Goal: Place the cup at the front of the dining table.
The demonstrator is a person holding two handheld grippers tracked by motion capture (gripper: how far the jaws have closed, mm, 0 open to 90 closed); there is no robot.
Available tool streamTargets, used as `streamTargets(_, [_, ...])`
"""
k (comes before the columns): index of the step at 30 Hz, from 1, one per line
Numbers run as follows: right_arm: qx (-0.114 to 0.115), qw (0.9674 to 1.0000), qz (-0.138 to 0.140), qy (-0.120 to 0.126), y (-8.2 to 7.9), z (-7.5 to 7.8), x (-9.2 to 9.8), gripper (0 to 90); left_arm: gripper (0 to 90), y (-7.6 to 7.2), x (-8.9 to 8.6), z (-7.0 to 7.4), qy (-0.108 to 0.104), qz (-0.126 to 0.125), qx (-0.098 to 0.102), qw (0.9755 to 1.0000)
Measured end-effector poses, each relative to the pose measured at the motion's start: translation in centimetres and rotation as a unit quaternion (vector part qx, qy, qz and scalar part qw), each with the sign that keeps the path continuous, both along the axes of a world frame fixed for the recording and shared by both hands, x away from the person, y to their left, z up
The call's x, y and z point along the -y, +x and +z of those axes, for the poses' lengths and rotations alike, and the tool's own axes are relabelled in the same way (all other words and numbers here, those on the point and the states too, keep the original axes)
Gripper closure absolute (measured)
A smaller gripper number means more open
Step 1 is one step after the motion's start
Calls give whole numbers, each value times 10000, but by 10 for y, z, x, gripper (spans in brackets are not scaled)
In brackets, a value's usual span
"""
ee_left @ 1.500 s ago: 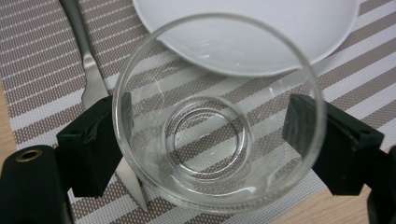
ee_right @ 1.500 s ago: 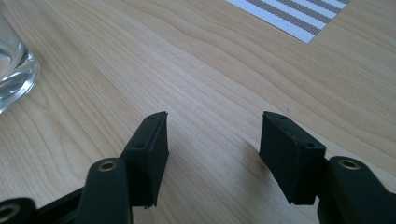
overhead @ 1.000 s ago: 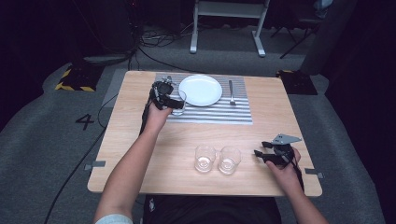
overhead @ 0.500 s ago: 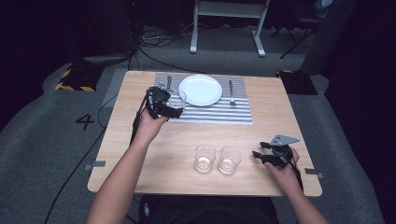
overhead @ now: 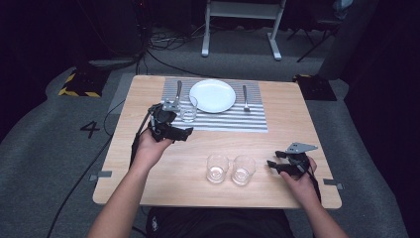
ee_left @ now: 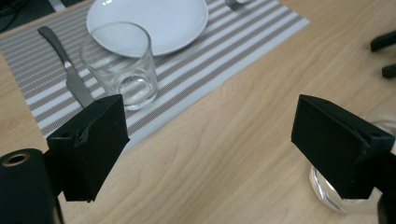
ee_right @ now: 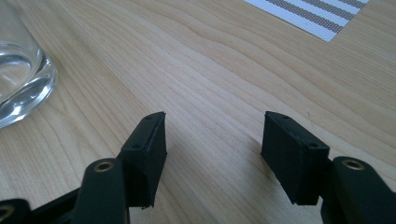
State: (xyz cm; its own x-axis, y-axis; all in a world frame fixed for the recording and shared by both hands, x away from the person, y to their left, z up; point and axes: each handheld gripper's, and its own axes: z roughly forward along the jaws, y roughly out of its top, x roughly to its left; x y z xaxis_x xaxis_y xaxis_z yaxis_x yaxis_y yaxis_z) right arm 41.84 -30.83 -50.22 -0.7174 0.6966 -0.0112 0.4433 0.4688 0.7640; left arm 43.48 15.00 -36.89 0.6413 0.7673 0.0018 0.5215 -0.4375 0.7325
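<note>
Clear drinking glass [overhead: 188,108] stands upright on the grey-and-white striped placemat [overhead: 247,119], left of centre in the high view, just beside the round white plate [overhead: 212,95] and right of the metal table knife [overhead: 178,92]; in the left gripper view the same glass [ee_left: 120,64] sits at upper left, empty, partly in front of the plate [ee_left: 159,21] with the knife [ee_left: 65,70] to its left. A metal fork [overhead: 244,96] lies on the mat on the plate's other side. The left tool [overhead: 185,133], black and held in the person's left hand [overhead: 151,146], hovers over the light wooden surface [overhead: 297,119] just below the glass in the frame, apart from it; its jaws are spread wide with nothing between them. Two more clear tumblers [overhead: 217,168] [overhead: 243,170] stand side by side near the lower centre of the high view. The right tool [overhead: 271,165], gripped by the right hand [overhead: 297,181] at lower right, lies low on the wood just right of those tumblers, jaws parted and empty; its own view shows bare wood between them and a glass base [ee_right: 18,79] at the left edge
</note>
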Motion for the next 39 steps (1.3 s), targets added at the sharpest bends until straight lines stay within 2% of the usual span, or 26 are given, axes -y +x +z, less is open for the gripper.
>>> streamTargets(2, [17,10000,23,-23,0,0,0,404,112,-9,-4,0,-64,11,40,10000])
streamTargets(5, [28,10000,26,-32,0,0,0,404,113,-13,-5,-2,-83,41,46,9999])
streamTargets(8, [41,10000,13,-38,-1,0,0,404,114,-19,-9,-6,163,9,-42,9999])
streamTargets(10, [51,10000,7,-38,-1,0,-1,404,114,-24,-12,-9,244,37,-46,9997])
streamTargets(17, [43,10000,9,-37,-1,0,-1,404,114,-36,-25,-18,334,14,-126,9994])
streamTargets(20, [55,10000,7,-44,-1,0,-1,404,114,-40,-31,-26,291,34,-248,9993])
streamTargets(22, [73,10000,9,-47,-1,0,-1,404,114,-42,-36,-30,371,58,-268,9989])
streamTargets(25, [110,9999,12,-74,-2,0,-1,405,126,-44,-43,-38,354,91,-218,9991])
streamTargets(30, [75,10000,-5,-32,-1,0,-1,405,129,-50,-59,-55,264,79,-334,9991])
streamTargets(33, [96,9999,1,-45,-2,0,-1,405,137,-54,-63,-60,229,125,-389,9989])
streamTargets(35, [103,9999,10,-73,-2,0,-1,405,140,-57,-66,-65,253,128,-329,9991])
streamTargets(39, [127,9999,14,-88,-2,0,-2,406,141,-61,-72,-76,379,129,-369,9985])
